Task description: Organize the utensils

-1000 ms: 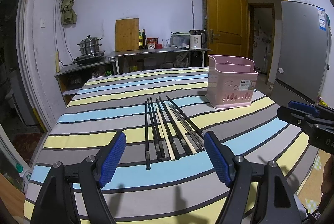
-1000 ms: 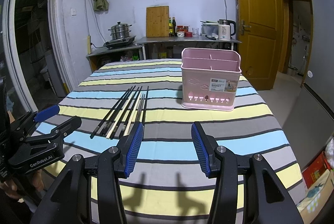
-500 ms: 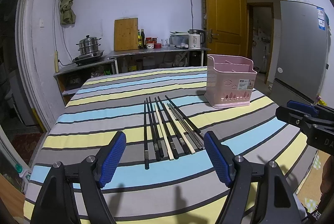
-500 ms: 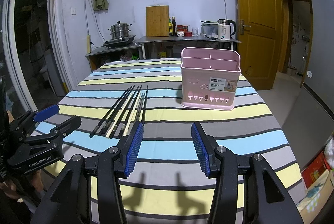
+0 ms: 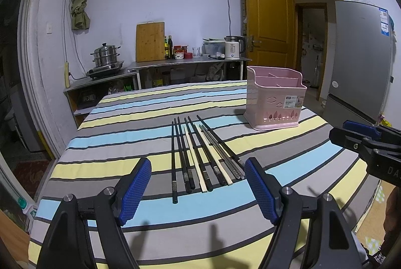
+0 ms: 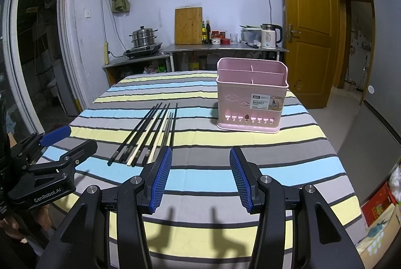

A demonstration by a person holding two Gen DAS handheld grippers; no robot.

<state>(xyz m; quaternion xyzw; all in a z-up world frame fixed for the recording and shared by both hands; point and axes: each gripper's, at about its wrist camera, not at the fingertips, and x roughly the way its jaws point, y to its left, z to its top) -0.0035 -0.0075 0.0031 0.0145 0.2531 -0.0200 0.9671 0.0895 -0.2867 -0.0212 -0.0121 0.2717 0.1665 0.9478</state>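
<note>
Several chopsticks (image 5: 200, 156), black, cream and grey, lie side by side on the striped tablecloth (image 5: 125, 143); the right wrist view shows the chopsticks (image 6: 150, 133) left of centre. A pink divided basket (image 5: 274, 103) stands upright behind them to the right, and this basket (image 6: 252, 103) faces the right wrist camera with its label. My left gripper (image 5: 198, 181) hangs open just short of the chopsticks' near ends, nothing between its blue pads. Over the table's front part, my right gripper (image 6: 200, 171) is open and holds nothing.
A steel counter along the back wall carries a steamer pot (image 5: 105, 56), a cutting board (image 5: 150, 42), bottles and a kettle (image 5: 234, 47). A wooden door (image 5: 265, 28) and a grey fridge (image 5: 361, 61) stand to the right. The table edge drops off at right.
Both views shift only slightly; the left gripper has edged a little toward the chopsticks. Both grippers stay open and the chopsticks and basket have not moved.
</note>
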